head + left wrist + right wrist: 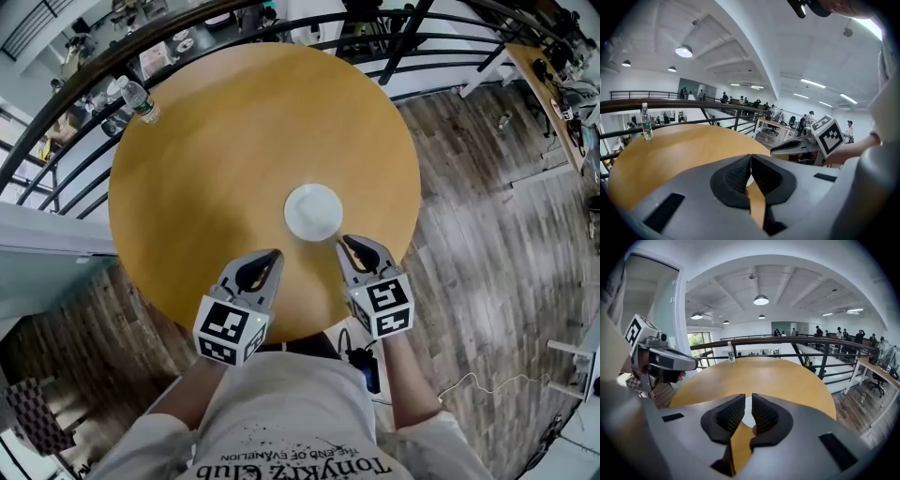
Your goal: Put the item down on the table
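White plate is sitting on the round bench, just ahead between two empty tools: left hand-held gripper, jaws together, and right hand-held gripper, slightly nearer, jaws almost touching

Clear water bottle w/ green label, upright nr dark metal railing. Wood-plank floor below, white cable lying on it. Desk far rt. Round ceiling lamps lit. Ppl standing in bkgd.
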`<state>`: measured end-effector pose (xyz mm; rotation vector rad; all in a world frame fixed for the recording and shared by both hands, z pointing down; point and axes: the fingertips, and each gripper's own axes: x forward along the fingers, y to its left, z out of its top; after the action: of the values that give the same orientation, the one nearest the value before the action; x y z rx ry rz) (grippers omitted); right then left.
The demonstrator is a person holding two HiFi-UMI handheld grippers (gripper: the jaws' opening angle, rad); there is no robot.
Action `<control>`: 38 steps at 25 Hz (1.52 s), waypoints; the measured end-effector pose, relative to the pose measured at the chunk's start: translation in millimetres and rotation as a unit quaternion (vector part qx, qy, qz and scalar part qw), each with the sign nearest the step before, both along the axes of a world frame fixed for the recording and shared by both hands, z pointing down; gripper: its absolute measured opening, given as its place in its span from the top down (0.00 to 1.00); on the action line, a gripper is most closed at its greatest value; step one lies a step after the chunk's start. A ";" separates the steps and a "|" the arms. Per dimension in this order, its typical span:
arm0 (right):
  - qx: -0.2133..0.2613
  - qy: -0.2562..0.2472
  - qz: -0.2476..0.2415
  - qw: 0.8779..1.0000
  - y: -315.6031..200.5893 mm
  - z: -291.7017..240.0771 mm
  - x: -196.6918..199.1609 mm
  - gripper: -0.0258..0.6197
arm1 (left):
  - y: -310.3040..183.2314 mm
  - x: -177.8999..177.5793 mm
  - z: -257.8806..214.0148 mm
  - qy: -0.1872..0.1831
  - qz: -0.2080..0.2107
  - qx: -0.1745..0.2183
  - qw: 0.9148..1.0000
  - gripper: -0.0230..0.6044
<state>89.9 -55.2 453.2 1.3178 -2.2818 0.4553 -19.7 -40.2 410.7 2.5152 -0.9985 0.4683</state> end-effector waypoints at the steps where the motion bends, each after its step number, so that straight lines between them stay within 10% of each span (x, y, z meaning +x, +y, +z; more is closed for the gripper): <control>1: 0.001 -0.002 -0.001 1.000 4.9 -4.3 -1.0 0.87 | 3.0 -0.7 -2.5 0.000 0.002 0.003 1.000 0.93; 16: 0.001 -0.089 0.022 0.996 55.6 -53.3 -26.3 0.92 | 33.9 -13.5 -26.7 0.018 0.011 -0.013 1.000 0.93; 38: -0.001 -0.076 0.039 0.996 53.0 -71.3 -25.3 0.92 | 25.7 -6.0 -49.3 0.016 0.027 0.023 0.999 0.93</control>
<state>64.6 -2.2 382.0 1.4195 -2.3575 0.6044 -25.7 -14.4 361.4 2.5882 -0.9413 0.4238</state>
